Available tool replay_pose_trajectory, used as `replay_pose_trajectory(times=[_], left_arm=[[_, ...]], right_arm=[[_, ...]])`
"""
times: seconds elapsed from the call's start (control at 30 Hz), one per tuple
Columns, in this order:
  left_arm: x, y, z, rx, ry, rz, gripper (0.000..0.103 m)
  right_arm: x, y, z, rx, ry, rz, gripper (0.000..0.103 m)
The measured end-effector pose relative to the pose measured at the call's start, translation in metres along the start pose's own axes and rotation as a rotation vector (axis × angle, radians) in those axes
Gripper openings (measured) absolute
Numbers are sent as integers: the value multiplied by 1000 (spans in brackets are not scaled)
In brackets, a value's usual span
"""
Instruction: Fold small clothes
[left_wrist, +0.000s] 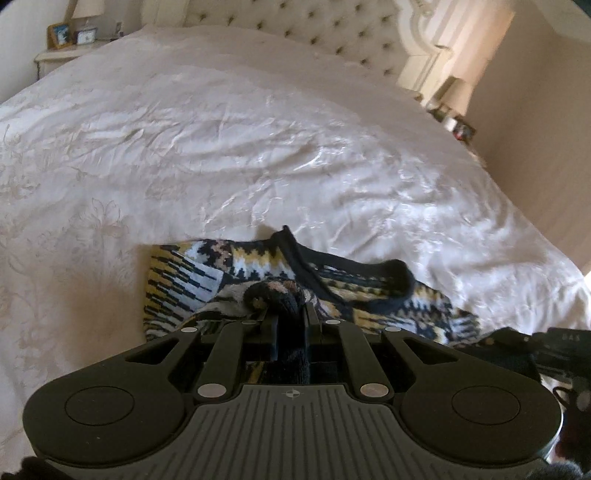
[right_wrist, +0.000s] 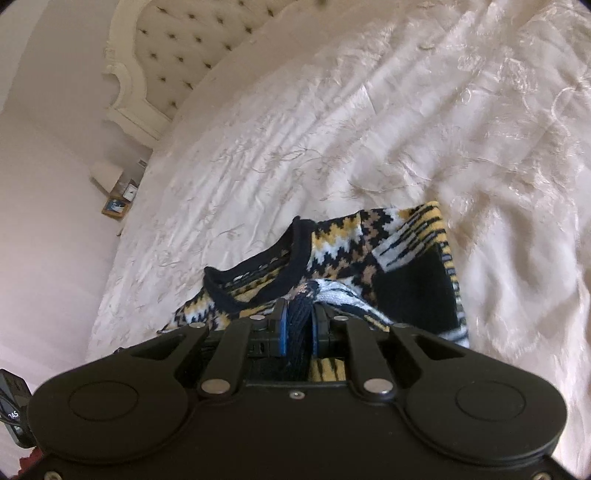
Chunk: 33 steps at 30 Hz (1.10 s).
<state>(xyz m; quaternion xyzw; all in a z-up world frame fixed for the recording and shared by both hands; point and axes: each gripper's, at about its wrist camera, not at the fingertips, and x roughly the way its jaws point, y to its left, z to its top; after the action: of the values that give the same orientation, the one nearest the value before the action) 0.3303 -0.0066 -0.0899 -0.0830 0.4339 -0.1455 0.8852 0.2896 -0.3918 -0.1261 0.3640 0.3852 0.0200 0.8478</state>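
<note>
A small knit sweater (left_wrist: 207, 273) with a navy, yellow, white and tan zigzag pattern and a navy collar lies bunched on the white bed. My left gripper (left_wrist: 290, 314) is shut on a dark fold of it. In the right wrist view the sweater (right_wrist: 369, 240) lies just ahead, with a sleeve folded across it. My right gripper (right_wrist: 299, 314) is shut on a navy edge of it near the collar (right_wrist: 258, 280). The other gripper shows at the right edge of the left wrist view (left_wrist: 554, 347).
The white embroidered bedspread (left_wrist: 221, 147) stretches away to a cream tufted headboard (left_wrist: 332, 29). A nightstand with a picture frame and clock (left_wrist: 66, 37) stands at the far left. Another nightstand (left_wrist: 454, 122) with small items sits by the wall on the right.
</note>
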Motion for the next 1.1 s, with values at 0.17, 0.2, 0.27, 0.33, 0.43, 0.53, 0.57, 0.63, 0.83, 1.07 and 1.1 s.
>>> replay_pose_trajectory(times=[0.17, 0.2, 0.27, 0.33, 0.43, 0.53, 0.57, 0.63, 0.83, 1.07, 1.1], left_arm=[[30, 2, 13, 2, 48, 37, 12], [36, 3, 15, 4, 57, 44, 12], [48, 5, 18, 4, 76, 58, 12], [58, 8, 20, -3, 95, 66, 12], [73, 14, 24, -26, 143, 67, 16], [85, 28, 29, -100, 168, 29, 24], [88, 35, 30, -139, 175, 3, 34], [91, 44, 32, -187, 188, -42, 47], [77, 48, 43, -151, 107, -40, 83], [60, 44, 61, -48, 60, 1, 83], [57, 43, 61, -35, 55, 6, 83]], right_arm=[[27, -11, 17, 27, 37, -8, 20], [33, -13, 19, 35, 44, -10, 20], [43, -17, 23, 43, 54, -16, 20], [52, -21, 26, 60, 62, -21, 20], [65, -27, 32, 96, 79, -34, 28], [75, -35, 36, 149, 92, -54, 29], [76, -37, 37, 165, 91, -57, 32], [77, -40, 38, 188, 81, -61, 38], [76, -37, 38, 184, 50, -61, 60], [58, -28, 52, 143, -57, -97, 71], [54, -27, 54, 133, -67, -107, 71]])
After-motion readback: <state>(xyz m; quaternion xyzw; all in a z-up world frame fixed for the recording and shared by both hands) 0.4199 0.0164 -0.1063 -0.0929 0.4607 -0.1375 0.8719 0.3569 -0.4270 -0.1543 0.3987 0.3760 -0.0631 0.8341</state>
